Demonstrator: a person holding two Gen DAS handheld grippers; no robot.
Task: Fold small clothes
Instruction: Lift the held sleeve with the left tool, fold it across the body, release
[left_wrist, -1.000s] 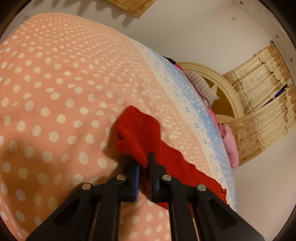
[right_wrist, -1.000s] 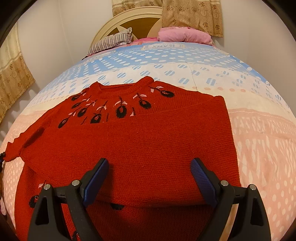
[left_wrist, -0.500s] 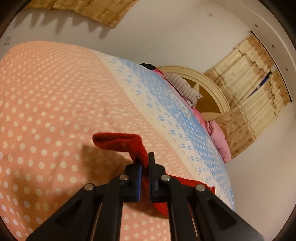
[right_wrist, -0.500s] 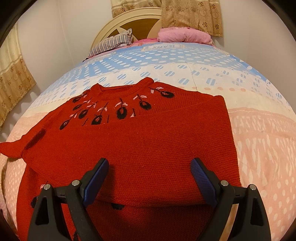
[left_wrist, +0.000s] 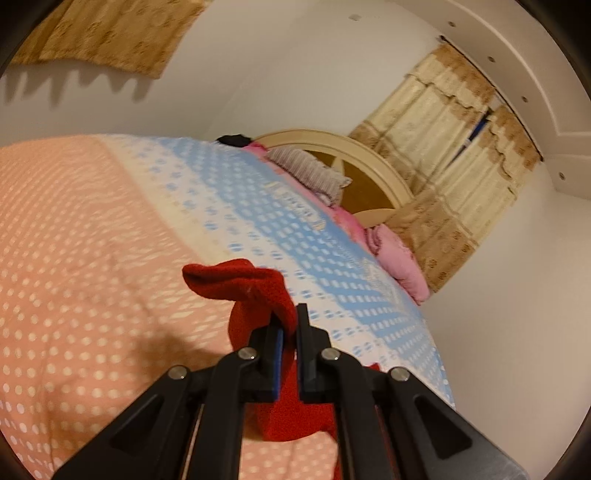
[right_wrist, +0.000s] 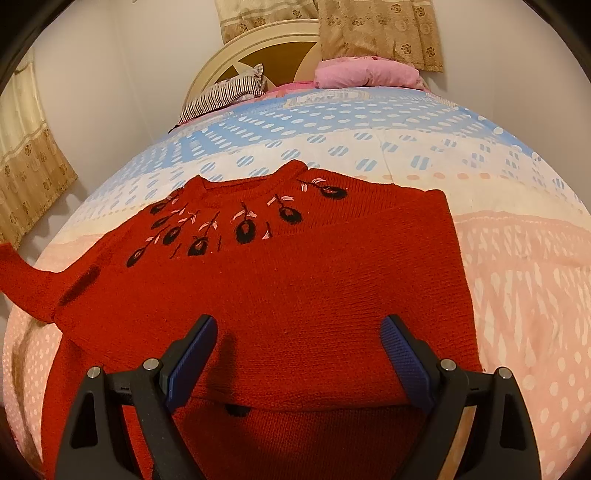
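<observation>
Pinching the cuff of the red knitted sweater's sleeve, our left gripper holds it above the pink polka-dot bedspread. Our right gripper hovers, fingers spread wide, over the sweater's body, which lies flat on the bed.

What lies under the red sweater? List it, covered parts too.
The red sweater lies on the dotted pink and blue bedspread. One sleeve, pinched by the left gripper, is lifted off it. Whatever the body covers is hidden.
</observation>
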